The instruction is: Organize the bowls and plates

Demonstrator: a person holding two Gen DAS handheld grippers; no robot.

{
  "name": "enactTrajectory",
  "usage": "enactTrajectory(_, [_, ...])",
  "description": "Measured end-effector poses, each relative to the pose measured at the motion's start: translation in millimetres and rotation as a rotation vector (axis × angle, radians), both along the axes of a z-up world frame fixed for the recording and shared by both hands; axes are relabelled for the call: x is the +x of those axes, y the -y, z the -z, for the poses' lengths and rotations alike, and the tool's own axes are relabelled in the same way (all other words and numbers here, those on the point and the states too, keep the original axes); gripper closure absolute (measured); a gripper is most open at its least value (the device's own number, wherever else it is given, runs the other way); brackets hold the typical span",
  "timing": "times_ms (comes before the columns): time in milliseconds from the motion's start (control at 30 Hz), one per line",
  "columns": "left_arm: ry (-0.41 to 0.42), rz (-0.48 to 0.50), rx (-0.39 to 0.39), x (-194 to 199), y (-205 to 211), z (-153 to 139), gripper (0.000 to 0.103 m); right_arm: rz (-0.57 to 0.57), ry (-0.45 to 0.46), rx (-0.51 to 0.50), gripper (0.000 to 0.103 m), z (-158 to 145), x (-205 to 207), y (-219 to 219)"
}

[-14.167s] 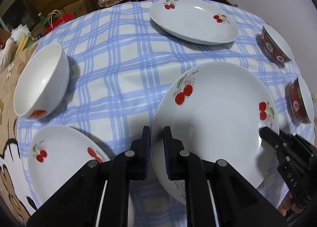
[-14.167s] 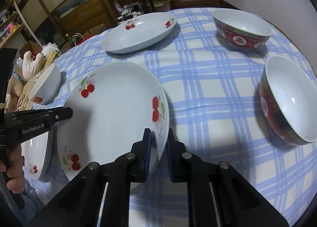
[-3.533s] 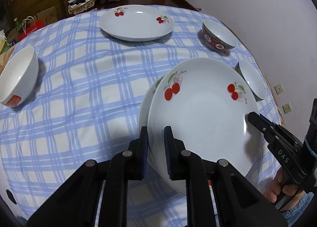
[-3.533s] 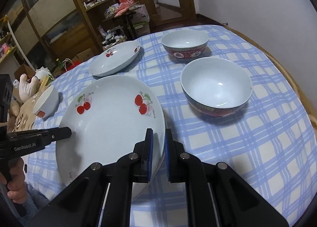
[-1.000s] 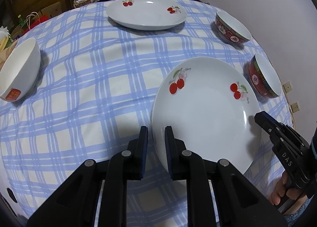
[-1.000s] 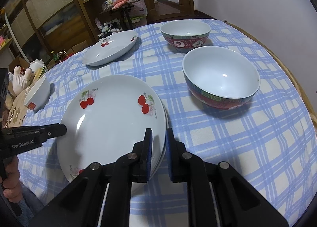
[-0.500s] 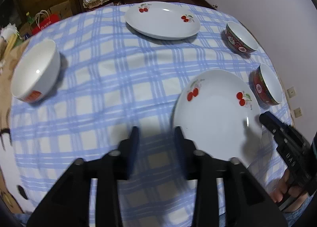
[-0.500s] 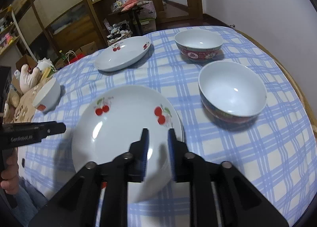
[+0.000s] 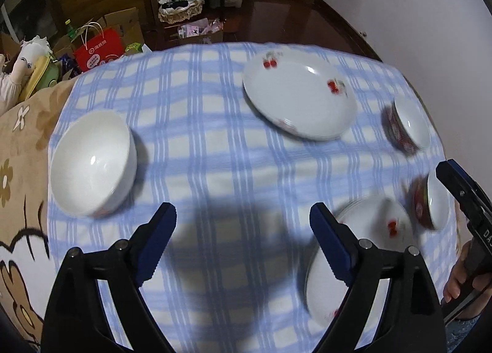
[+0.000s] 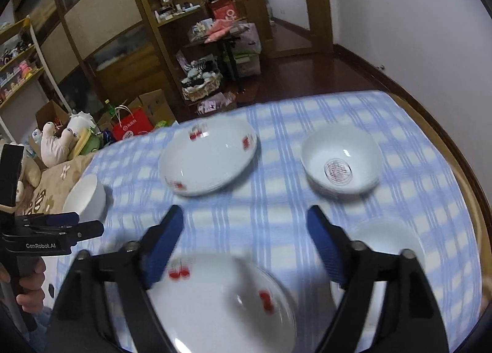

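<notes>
Grippers both wide open, jaws just spread, nothing between the pads. Left gripper [image 9: 243, 219] hangs over bare checked cloth [image 9: 215, 143] at lower centre of its view; stacked plates [image 9: 366, 239] lie at lower right, partly behind the right-hand finger, not touched. White bowl [image 9: 92, 162] sits at the left edge of the cloth; single plate [image 9: 299, 103] at upper right of centre; two red bowls, far [image 9: 407, 125] and near [image 9: 430, 203], along the right edge. Right gripper [image 10: 244, 222] looks across the table: stacked plates [image 10: 221, 300] at the bottom of the frame below the fingers, free of them; single plate [image 10: 209, 154] above centre; far red bowl [image 10: 339, 162] to the upper right; near bowl [image 10: 387, 236] blurred behind the right finger. Hand [image 10: 29, 285] holding the other tool shows at lower left. Both views are motion-blurred.
</notes>
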State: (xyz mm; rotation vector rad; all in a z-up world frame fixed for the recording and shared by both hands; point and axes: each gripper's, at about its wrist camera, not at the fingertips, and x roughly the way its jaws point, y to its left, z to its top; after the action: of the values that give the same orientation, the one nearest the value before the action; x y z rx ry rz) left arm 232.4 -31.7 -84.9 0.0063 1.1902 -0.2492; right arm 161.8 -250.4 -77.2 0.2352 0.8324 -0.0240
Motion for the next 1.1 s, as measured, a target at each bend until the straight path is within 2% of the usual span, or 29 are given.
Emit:
enactTrajectory(167, [0.01, -0.017, -0.012, 38.0, 2.4, -5.7, 0.016, -0.03, 0.009, -0.03, 0.011, -4.8, 45.4, -1.2])
enactTrajectory(333, [0.023, -0.048, -0.024, 80.1, 9.6, -4.2, 0.016, -0.044, -0.011, -0.061, 0.011, 10.6, 79.6, -5.0])
enactTrajectory(433, [0.011, -0.047, -0.028, 98.8, 17.5, 3.7, 0.016, -0.035, -0.029, -0.049, 0.011, 22.7, 93.2, -4.9])
enactTrajectory(533, [0.019, -0.037, 0.015, 114.6, 24.3, 12.3, 0.016, -0.031, -0.054, -0.034, 0.011, 36.5, 109.0, -3.9])
enactTrajectory(733, [-0.015, -0.022, 0.022, 137.7, 31.9, 36.9, 0.017, -0.039, -0.096, -0.026, 0.012, 56.1, 131.6, -0.6])
enactTrajectory(800, [-0.02, -0.009, 0.029, 143.8, 36.5, 44.3, 0.02, -0.056, -0.118, -0.023, 0.022, 64.1, 139.8, 0.6])
enactTrajectory(867, [-0.041, -0.015, 0.025, 150.5, 38.7, 53.0, 0.026, -0.061, -0.154, -0.024, 0.025, 73.3, 148.2, 1.9])
enactTrajectory(933, [-0.069, -0.026, 0.016, 156.8, 38.8, 62.1, 0.037, -0.063, -0.172, -0.004, 0.032, 80.1, 153.7, 4.9])
enactTrajectory(1000, [-0.075, -0.032, 0.015, 160.6, 39.1, 68.7, 0.051, -0.049, -0.194, -0.006, 0.047, 85.4, 158.4, 6.5])
enactTrajectory(1100, [-0.094, -0.038, 0.015, 167.3, 39.7, 80.9, 0.067, -0.049, -0.223, -0.017, 0.062, 92.0, 165.5, 9.6])
